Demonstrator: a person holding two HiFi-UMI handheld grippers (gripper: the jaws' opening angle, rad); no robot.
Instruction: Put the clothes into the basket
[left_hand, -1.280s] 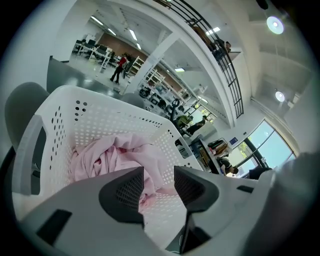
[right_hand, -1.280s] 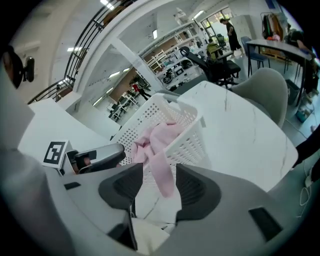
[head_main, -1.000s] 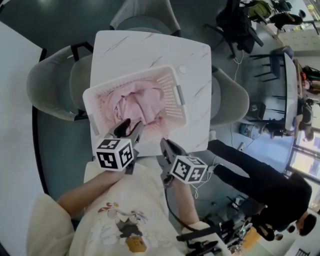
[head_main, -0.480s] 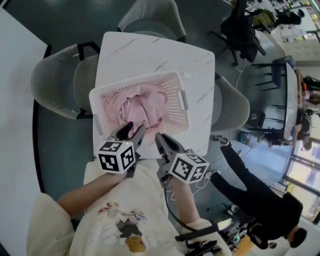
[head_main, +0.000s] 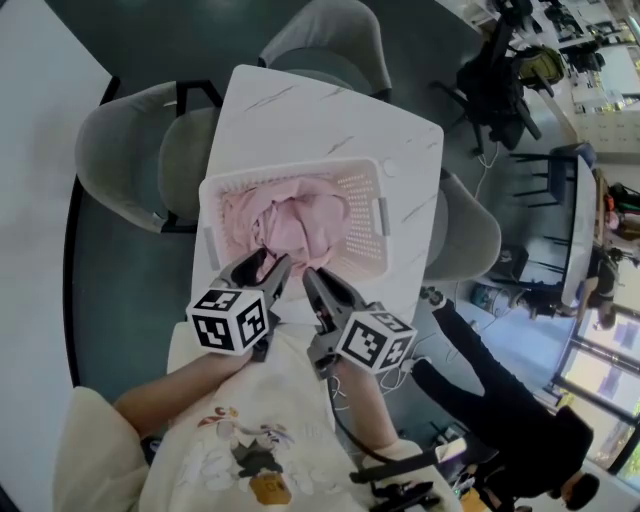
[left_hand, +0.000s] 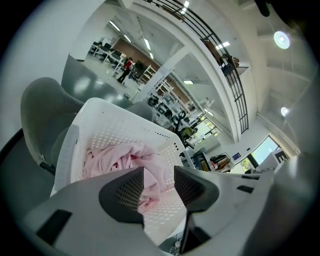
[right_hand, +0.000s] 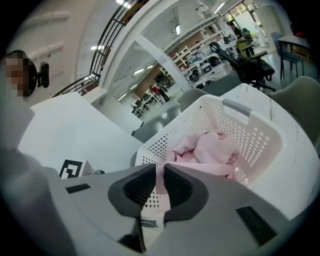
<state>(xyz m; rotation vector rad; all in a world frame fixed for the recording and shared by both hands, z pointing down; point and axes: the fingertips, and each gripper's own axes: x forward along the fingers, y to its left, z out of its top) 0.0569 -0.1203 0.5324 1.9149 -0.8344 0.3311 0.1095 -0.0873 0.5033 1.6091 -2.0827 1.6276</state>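
While tight on pink clothes (head_main: 290, 215) at basket (head_main: 300, 172) rim, right gripper (head_main: 312, 278) beside agape left gripper (head_main: 268, 262), grey chairs (head_main: 120, 150) round table (head_main: 320, 110).

Basket (head_main: 366, 212): white plastic, smooth with a slight sheen, walls pierced by small holes.
Clothes (head_main: 295, 222): pink cloth, soft, matt, crumpled.
Table (head_main: 320, 110): white marble-look top with thin grey veins, smooth, faintly glossy.
Chairs (head_main: 125, 165) at the table's edges: grey, matt, possibly fabric-covered, though the view is too coarse to be sure.
Left gripper (left_hand: 159, 176) and right gripper (right_hand: 160, 176): matt grey plastic with dark cross-ribbed inner faces.
Sleeve (head_main: 95, 440): cream cloth.
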